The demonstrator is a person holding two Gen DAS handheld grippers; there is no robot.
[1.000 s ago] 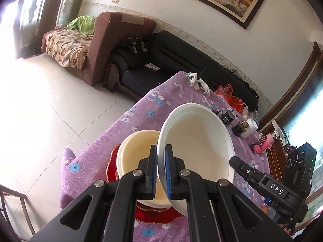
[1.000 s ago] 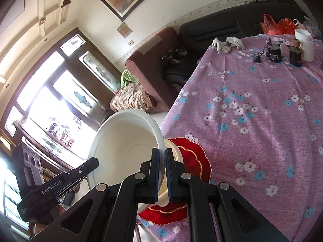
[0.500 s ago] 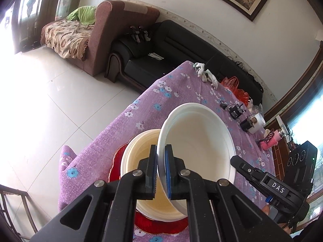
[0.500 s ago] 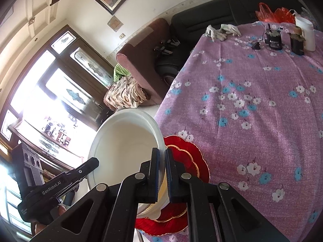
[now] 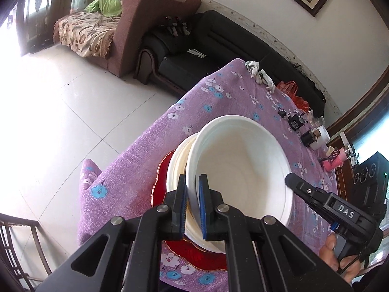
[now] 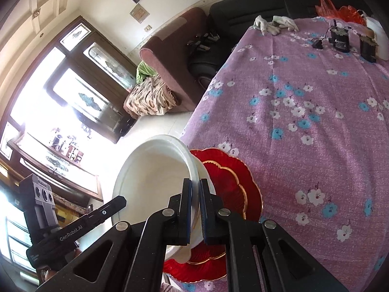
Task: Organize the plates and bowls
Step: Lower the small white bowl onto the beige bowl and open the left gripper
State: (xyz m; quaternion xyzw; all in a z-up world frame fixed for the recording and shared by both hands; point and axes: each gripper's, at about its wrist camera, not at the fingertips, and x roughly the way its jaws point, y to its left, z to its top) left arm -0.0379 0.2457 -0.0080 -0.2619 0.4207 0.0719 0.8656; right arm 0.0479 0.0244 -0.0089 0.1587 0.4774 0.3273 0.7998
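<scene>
Left wrist view shows my left gripper (image 5: 193,204) with its fingers pinching the near rim of the white bowl (image 5: 245,170), which tilts over a second cream bowl (image 5: 178,163) sitting on a red plate (image 5: 194,250). That stack stands near the corner of the desk (image 5: 218,102), covered by a purple flowered cloth. My right gripper (image 6: 194,209) has its fingers clamped on the opposite rim of the same white bowl (image 6: 155,170), so both hold it. Whether its base already touches the cream bowl beneath I cannot quite tell. Far across the desk lie white gloves (image 6: 274,24), two small black devices (image 6: 339,37) and a white cup (image 5: 321,137).
</scene>
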